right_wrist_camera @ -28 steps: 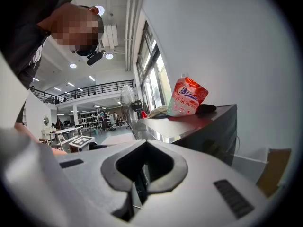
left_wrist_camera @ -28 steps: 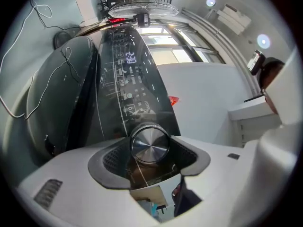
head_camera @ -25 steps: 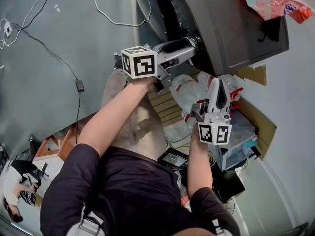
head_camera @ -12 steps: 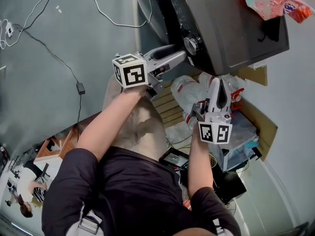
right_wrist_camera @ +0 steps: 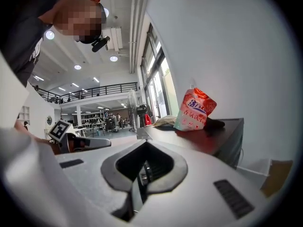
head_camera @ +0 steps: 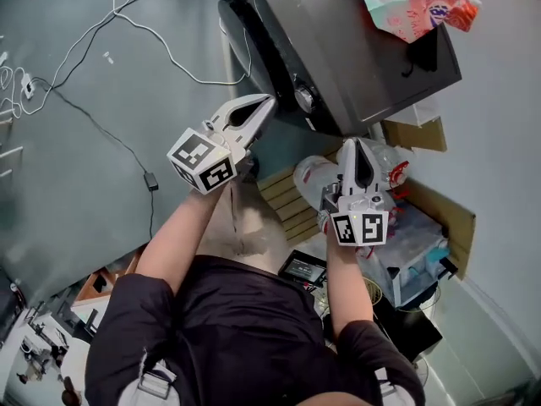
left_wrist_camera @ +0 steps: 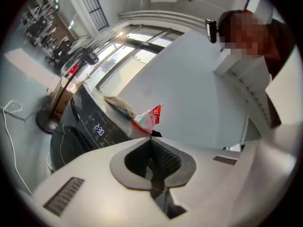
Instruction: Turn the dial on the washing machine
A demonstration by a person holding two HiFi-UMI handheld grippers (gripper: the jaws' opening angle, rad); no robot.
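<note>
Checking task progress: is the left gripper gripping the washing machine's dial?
No, the left gripper is shut and empty, short of the dial.

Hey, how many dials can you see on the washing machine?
1: a round silver dial on the dark front panel, just beyond the shut left gripper. The steep angle may hide others.

- A pink and red pouch (head_camera: 420,11) lies with a dark crumpled thing (head_camera: 423,53) touching its lower side.
- A white cable (head_camera: 161,41) loops over the grey floor (head_camera: 68,193).
- A thin black cable runs across the floor to a small black adapter (head_camera: 150,181).
- Pale wooden slats (head_camera: 286,197) lie on the floor, just beside crumpled clear plastic bottles (head_camera: 314,176).
- A clear plastic box (head_camera: 414,252) stands near the wall (head_camera: 507,142), against a sheet of cardboard (head_camera: 452,214).
- A small black device with a lit screen (head_camera: 302,269) lies near the slats.
</note>
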